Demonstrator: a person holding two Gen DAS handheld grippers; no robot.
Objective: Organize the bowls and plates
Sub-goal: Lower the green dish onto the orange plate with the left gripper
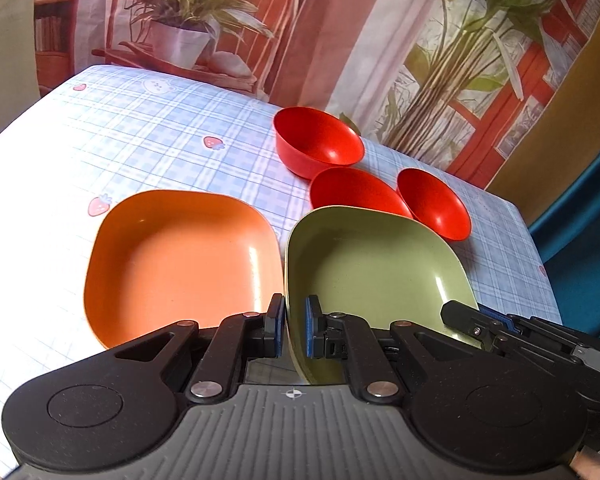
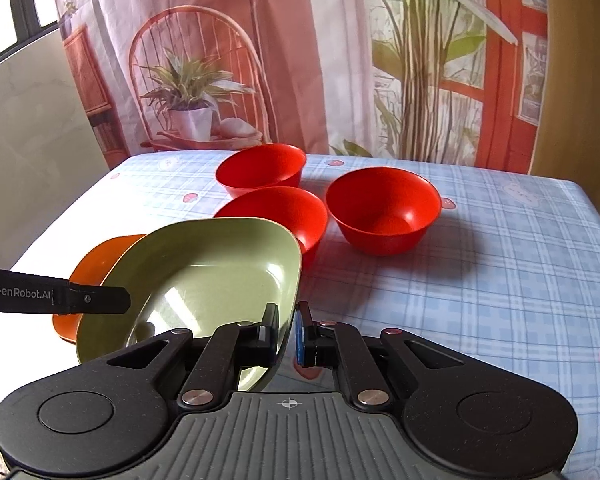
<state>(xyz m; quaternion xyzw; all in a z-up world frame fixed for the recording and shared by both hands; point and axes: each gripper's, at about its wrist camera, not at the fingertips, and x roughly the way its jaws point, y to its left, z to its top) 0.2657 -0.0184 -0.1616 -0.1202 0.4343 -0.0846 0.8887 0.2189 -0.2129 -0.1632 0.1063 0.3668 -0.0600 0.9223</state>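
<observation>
A green square plate [image 1: 376, 268] is held tilted above the table, between both grippers. My left gripper [image 1: 295, 328] is shut on its left rim. My right gripper [image 2: 287, 332] is shut on its right rim, and the plate [image 2: 204, 276] shows lifted in the right wrist view. An orange square plate [image 1: 180, 260] lies flat on the table to the left, partly under the green one [image 2: 100, 256]. Three red bowls [image 1: 318, 140] [image 1: 352, 190] [image 1: 434, 202] stand upright behind the plates, also seen in the right wrist view [image 2: 260, 170] [image 2: 276, 210] [image 2: 382, 208].
The table has a blue checked cloth with strawberries [image 2: 500, 264]. A printed curtain backdrop [image 2: 340, 60] hangs behind the far edge. The table's right edge [image 1: 540, 264] drops off to a blue surface.
</observation>
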